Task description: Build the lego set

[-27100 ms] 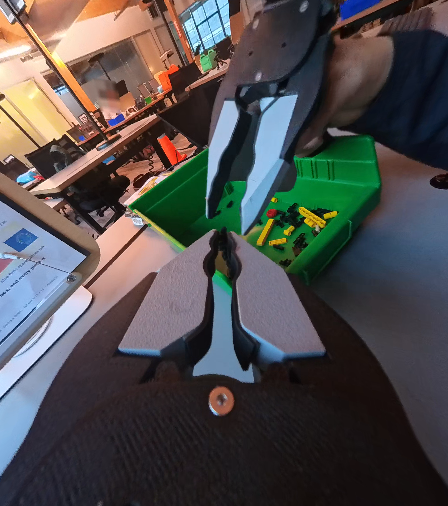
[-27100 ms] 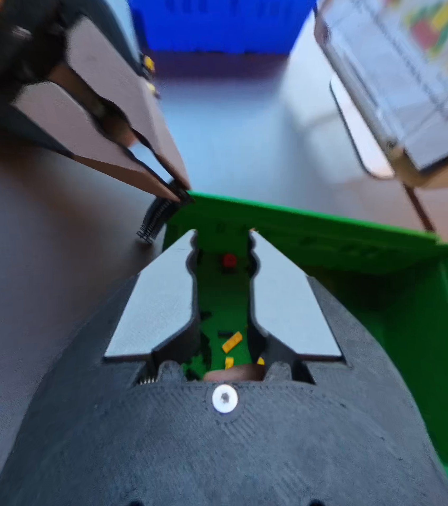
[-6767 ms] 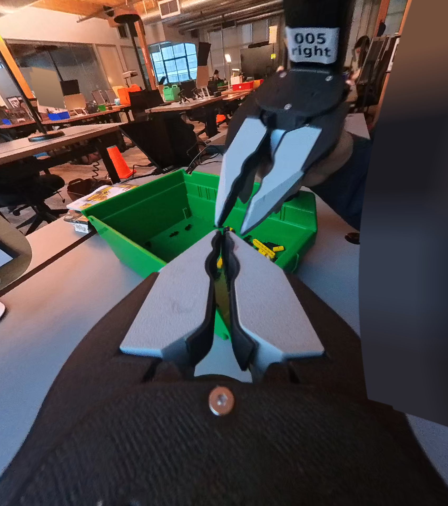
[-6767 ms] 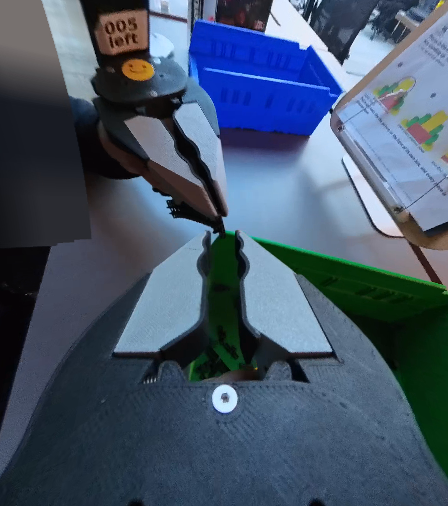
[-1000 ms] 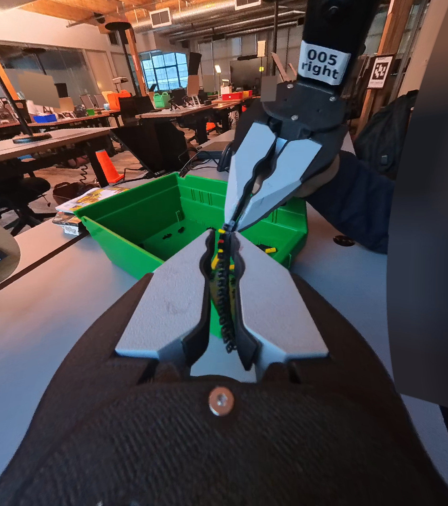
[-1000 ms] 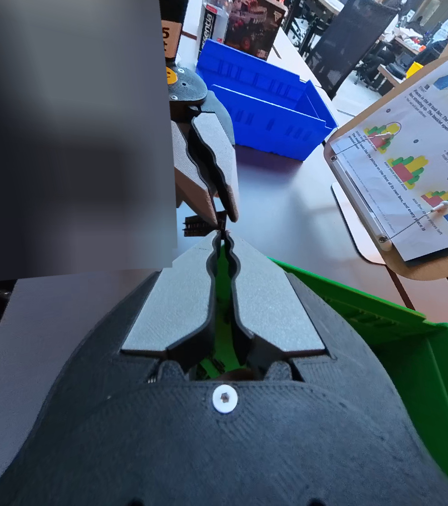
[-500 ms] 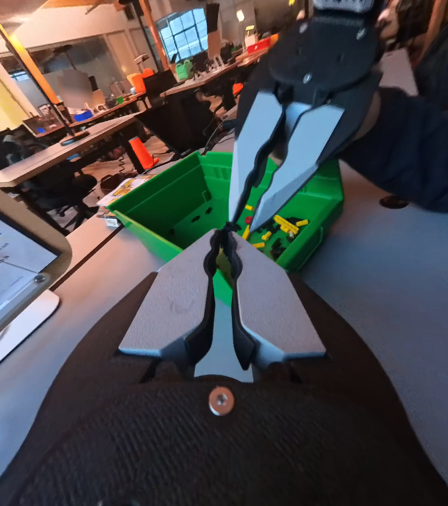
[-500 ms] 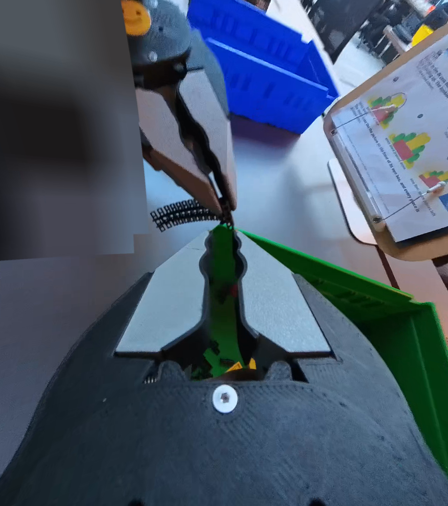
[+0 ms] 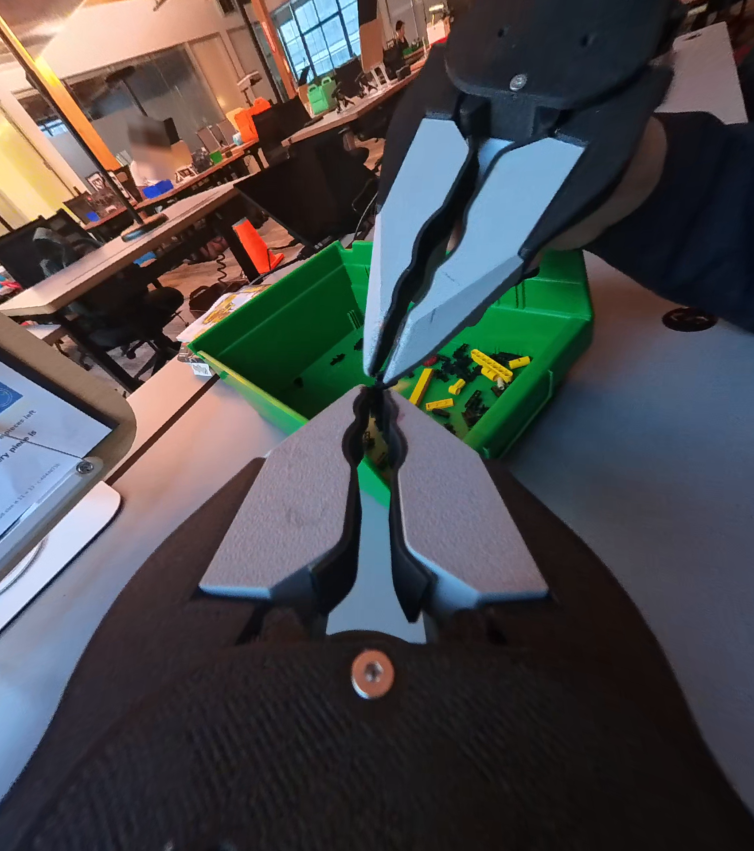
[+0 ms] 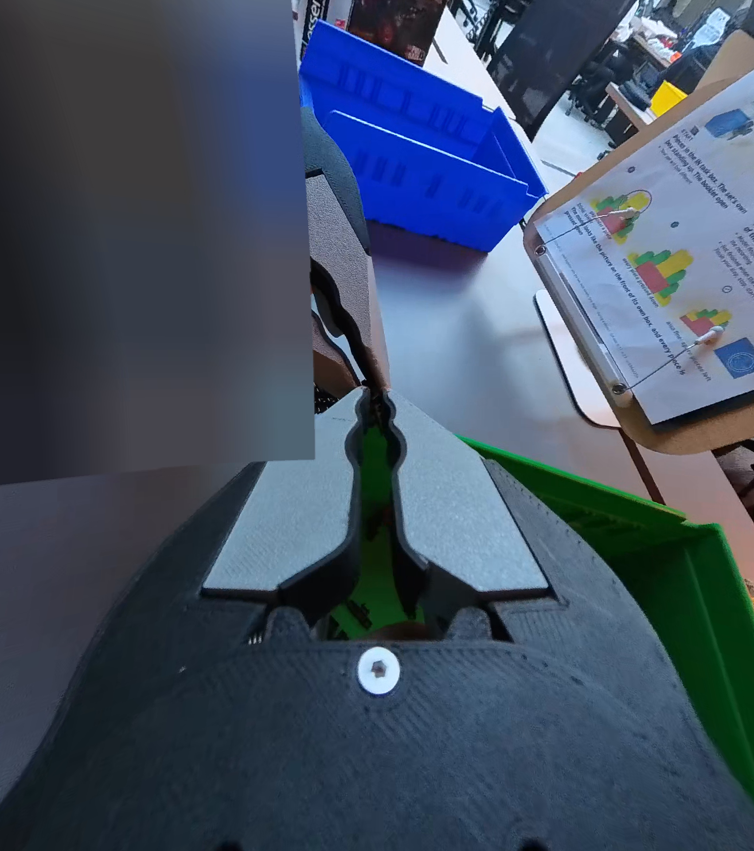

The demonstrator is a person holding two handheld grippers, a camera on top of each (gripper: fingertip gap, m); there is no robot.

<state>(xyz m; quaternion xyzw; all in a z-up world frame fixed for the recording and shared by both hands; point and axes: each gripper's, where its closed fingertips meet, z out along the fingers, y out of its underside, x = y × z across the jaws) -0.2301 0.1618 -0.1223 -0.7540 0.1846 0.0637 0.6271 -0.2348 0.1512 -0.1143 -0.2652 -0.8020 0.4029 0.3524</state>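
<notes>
My left gripper (image 9: 377, 399), with brown fingers, is shut on a black toothed track piece (image 9: 379, 386) held above the near edge of the green bin (image 9: 292, 322). My right gripper (image 9: 382, 374), with grey fingers, comes down from above and its tips are closed on the same piece's top end. In the right wrist view, my right gripper (image 10: 375, 399) meets the left gripper (image 10: 368, 384) tip to tip. A bit of the black track (image 10: 325, 401) sticks out to the left. Yellow and black loose pieces (image 9: 485, 364) lie in the bin.
A blue bin (image 10: 430, 184) stands on the grey table beyond the grippers. An instruction board on a stand (image 10: 669, 285) is at the right, and it also shows at the left of the left wrist view (image 9: 6, 437). The green bin's wall (image 10: 642, 529) lies under my right gripper. Left and right tips are no more than a few centimetres apart.
The right gripper's tips have closed onto the end of the track piece and the two grippers have drawn closer together. The left gripper still holds the piece over the bin's edge.
</notes>
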